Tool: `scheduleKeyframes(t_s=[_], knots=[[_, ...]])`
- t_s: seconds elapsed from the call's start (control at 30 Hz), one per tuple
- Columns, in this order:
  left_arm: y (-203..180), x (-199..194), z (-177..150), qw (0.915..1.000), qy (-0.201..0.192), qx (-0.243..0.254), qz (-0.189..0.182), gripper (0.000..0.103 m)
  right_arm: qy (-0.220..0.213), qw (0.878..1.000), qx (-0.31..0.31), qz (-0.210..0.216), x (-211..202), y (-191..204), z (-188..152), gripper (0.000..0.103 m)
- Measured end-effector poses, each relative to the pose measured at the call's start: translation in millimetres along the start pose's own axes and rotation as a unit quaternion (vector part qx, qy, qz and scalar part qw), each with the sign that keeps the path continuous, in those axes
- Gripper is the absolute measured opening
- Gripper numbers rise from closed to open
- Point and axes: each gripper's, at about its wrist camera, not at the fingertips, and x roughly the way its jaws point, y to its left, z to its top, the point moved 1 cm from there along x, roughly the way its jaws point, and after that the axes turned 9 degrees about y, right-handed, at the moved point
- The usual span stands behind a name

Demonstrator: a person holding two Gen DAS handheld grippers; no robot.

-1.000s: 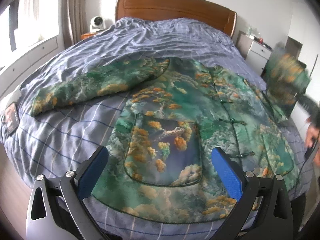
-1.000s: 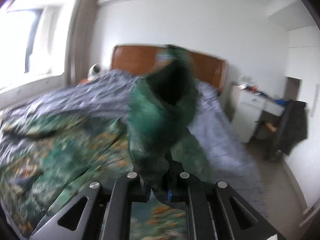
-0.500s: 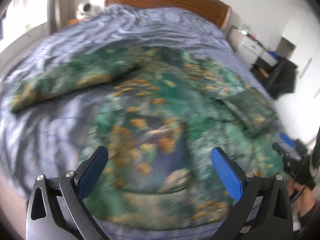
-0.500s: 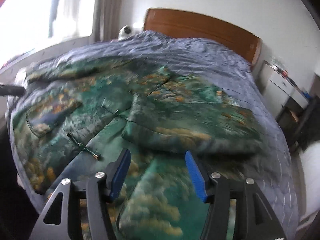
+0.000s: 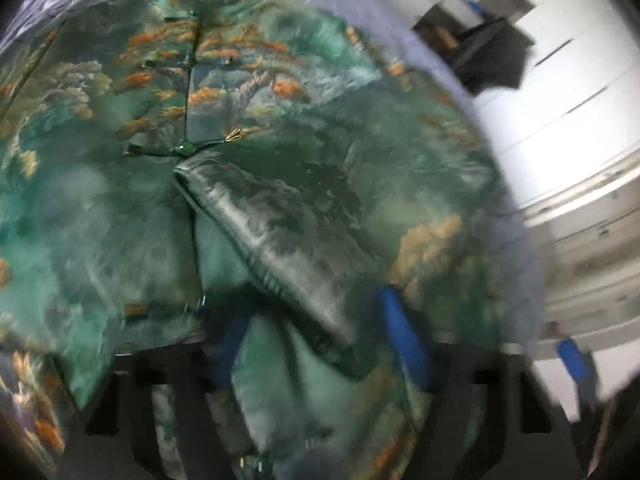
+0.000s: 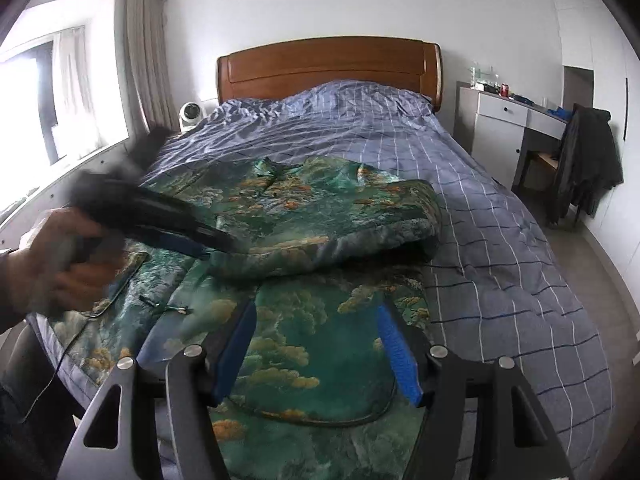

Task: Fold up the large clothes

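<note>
A green padded jacket (image 6: 320, 344) with orange tree prints lies spread front-up on the bed. Its right sleeve (image 6: 340, 236) is folded across the chest. My left gripper (image 6: 204, 244), held in a person's hand (image 6: 60, 264), reaches in from the left to the sleeve's cuff end. In the blurred left wrist view its jaws are closing, and the sleeve (image 5: 280, 232) bunches between the blue pads of the left gripper (image 5: 312, 312). My right gripper (image 6: 316, 312) hovers open over the jacket's lower front panel, with nothing between its fingers.
The bed has a blue checked cover (image 6: 500, 248) and a wooden headboard (image 6: 328, 68). A white desk (image 6: 504, 116) and a chair draped with a dark coat (image 6: 588, 168) stand on the right. A small white fan (image 6: 190, 116) sits beside the bed by the window.
My right gripper let go of the sleeve, which now lies folded over the jacket, and opened. My left gripper swung right across the jacket to the cuff, and its jaws narrowed.
</note>
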Motion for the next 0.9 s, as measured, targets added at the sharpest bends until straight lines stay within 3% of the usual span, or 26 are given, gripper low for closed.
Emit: scheduleKeyframes(t_s=[0.07,0.27,0.4,0.53,0.73,0.9], knots=[[-5,0,1,0.9999,0.003,-0.005,0.012,0.009,-0.003,1.0,-0.014,-0.001,-2,5,-1,0.064],[-32,-56,4,0.9954,-0.069,0.05,0.046,0.007,-0.011,1.0,-0.016,0.0,-5,8,1,0.064],[-26,-87,37,0.9878,-0.118,0.069,0.074,0.007,-0.018,1.0,-0.002,0.003,-4,4,8,0.064],[8,-92,76,0.9831,-0.155,0.054,0.081,0.007,-0.021,1.0,-0.005,-0.008,-1,-5,18,0.064],[66,-29,105,0.9921,-0.098,0.031,0.072,0.008,-0.012,0.999,-0.012,-0.035,22,-42,51,0.064],[76,-20,102,0.9926,-0.106,0.02,0.055,0.009,0.004,0.999,-0.009,-0.045,65,-86,114,0.064]])
